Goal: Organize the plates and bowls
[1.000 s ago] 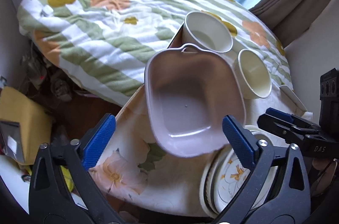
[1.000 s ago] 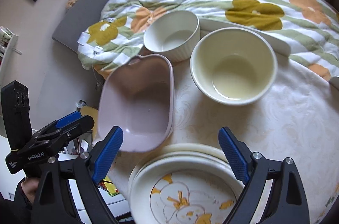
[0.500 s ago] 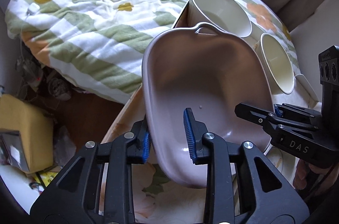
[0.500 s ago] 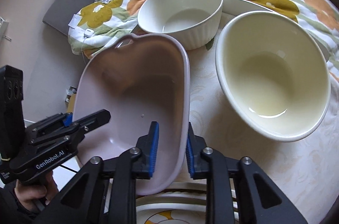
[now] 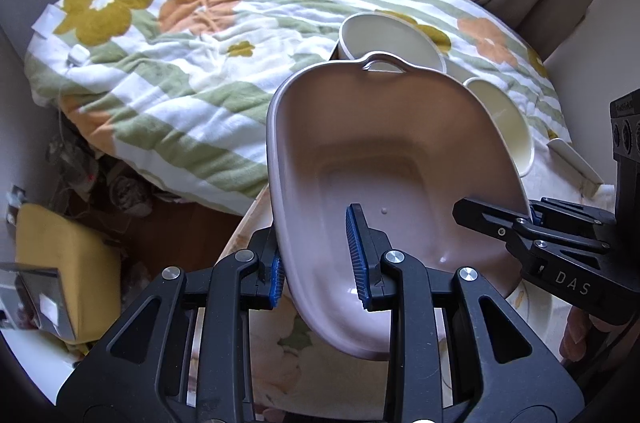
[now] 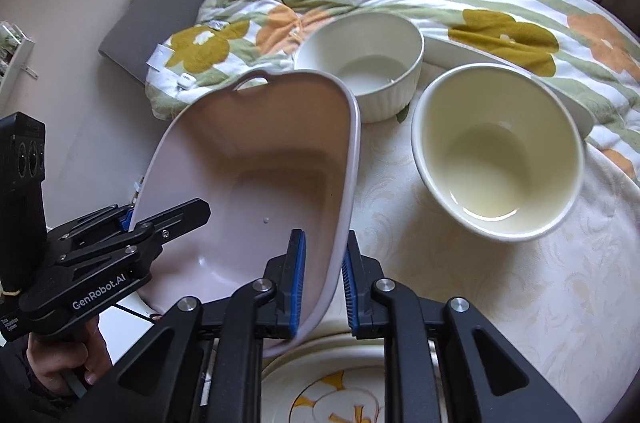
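Both grippers clamped on dish rims

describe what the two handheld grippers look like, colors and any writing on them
Both are black plastic tools with silver bolts and blue ribbed pads on the fingertips. The left gripper has white "GenRobot.AI" lettering on its side; the right gripper shows "DAS". Each carries a black box-shaped module. A dark sleeve shows at the left hand.

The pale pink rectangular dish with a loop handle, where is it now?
The pale pink rectangular dish is clamped by both grippers, left and right, left of the cream round bowl, before the white ribbed bowl.
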A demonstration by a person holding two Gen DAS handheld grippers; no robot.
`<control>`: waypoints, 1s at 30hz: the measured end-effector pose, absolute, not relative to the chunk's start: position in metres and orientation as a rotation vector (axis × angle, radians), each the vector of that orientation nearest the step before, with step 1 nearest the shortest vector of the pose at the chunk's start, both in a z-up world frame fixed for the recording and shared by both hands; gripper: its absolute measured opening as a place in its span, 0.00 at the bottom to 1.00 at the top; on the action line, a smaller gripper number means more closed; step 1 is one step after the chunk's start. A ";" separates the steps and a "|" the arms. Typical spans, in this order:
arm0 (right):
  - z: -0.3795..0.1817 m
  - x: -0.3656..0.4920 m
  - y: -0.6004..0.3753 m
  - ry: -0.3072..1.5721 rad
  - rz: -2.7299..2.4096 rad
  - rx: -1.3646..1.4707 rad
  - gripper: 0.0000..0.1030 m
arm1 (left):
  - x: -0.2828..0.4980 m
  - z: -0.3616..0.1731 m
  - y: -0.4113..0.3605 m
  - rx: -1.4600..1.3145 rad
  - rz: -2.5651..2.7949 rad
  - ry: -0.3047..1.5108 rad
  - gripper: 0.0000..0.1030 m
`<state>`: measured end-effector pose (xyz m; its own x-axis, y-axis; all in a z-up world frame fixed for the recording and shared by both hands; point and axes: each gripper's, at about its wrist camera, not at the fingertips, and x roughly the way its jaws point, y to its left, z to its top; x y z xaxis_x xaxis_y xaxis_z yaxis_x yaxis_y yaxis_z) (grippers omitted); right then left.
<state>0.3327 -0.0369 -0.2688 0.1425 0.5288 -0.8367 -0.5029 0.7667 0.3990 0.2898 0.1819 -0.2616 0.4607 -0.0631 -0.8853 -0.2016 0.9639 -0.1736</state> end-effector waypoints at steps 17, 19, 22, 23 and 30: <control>-0.194 0.213 -0.235 1.048 0.522 0.141 0.16 | 0.214 -0.178 -0.022 -0.127 -0.175 0.983 0.24; -0.194 0.199 -0.267 1.044 0.464 0.158 0.16 | 0.210 -0.179 -0.054 -0.106 -0.226 0.988 0.24; -0.199 0.184 -0.306 1.050 0.381 0.182 0.16 | 0.205 -0.188 -0.102 -0.087 -0.303 1.010 0.24; -0.201 0.182 -0.315 1.054 0.357 0.187 0.16 | 0.204 -0.194 -0.117 -0.083 -0.328 1.023 0.24; -0.239 0.177 -0.376 1.104 0.230 0.233 0.16 | 0.206 -0.246 -0.196 -0.061 -0.444 1.111 0.24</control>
<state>0.1769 -0.3762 -0.2391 0.4313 0.2975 -0.8517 -0.0679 0.9521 0.2982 0.2063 -0.1964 -0.2459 0.3659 -0.3752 -0.8517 0.3152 0.9110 -0.2660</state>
